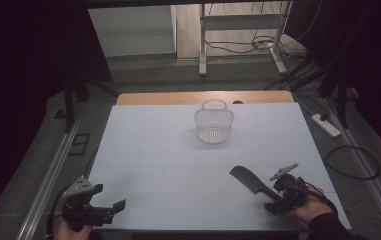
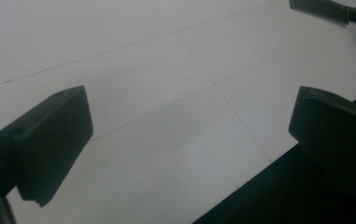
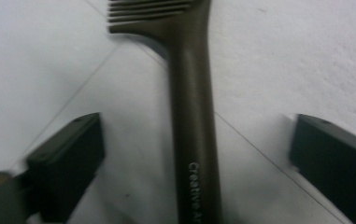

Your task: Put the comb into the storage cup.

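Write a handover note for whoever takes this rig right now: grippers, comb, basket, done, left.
Right gripper: jaws open either side of the dark comb handle, pads not touching.
Left gripper: open, empty, near table's front left corner.
Comb lies flat on the table, front right. White basket stands upright, far centre, apparently empty.
Done: right gripper lined up on the handle.
Left: probably close, lift, carry to the basket.

I see a white mesh basket (image 1: pixel 214 125) standing upright mid-table on the pale sheet (image 1: pixel 153 150), a power strip (image 1: pixel 326 125) on the floor.
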The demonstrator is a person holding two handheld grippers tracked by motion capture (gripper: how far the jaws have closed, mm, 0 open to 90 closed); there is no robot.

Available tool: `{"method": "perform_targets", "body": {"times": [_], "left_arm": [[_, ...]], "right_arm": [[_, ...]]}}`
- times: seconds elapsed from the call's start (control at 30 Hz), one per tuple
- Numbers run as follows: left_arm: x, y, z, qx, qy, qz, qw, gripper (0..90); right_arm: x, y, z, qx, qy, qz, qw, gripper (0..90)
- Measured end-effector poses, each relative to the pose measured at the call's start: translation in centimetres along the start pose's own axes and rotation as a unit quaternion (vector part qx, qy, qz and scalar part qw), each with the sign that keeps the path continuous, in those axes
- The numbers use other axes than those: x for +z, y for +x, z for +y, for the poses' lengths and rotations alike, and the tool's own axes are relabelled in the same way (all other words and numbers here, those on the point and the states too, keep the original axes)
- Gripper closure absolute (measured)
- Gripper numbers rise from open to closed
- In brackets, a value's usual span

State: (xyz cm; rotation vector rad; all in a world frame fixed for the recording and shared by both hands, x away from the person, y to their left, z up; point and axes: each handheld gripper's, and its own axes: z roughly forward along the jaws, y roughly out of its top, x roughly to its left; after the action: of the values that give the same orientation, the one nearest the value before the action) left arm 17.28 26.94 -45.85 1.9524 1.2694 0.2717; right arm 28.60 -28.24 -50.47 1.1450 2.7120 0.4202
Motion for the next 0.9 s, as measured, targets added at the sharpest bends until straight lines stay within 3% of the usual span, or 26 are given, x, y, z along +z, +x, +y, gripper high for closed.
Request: {"method": "perform_targets", "body": {"times": [0.3, 0.37, 0.53, 0.9], "left_arm": [[0.0, 0.0, 0.0, 0.001, 0.001, 0.002, 1.0, 0.5], [0.0, -0.1, 0.0, 0.001, 0.001, 0.002, 1.0, 0.5], [0.0, -0.1, 0.0, 0.002, -0.001, 0.003, 1.0, 0.4], [-0.2, -0.1, 0.0, 0.005, -0.009, -0.004, 0.9999, 0.0]], "right_arm": [[-1.1, 0.1, 0.3, -0.009, -0.009, 0.007, 0.9999, 62.5], [-1.1, 0.1, 0.3, -0.006, -0.008, 0.008, 0.9999, 70.8], [-1.2, 0.2, 0.3, -0.013, -0.008, 0.006, 0.9999, 71.8], [-1.5, 0.2, 0.1, -0.001, -0.022, 0.019, 0.9996, 72.1]]}}
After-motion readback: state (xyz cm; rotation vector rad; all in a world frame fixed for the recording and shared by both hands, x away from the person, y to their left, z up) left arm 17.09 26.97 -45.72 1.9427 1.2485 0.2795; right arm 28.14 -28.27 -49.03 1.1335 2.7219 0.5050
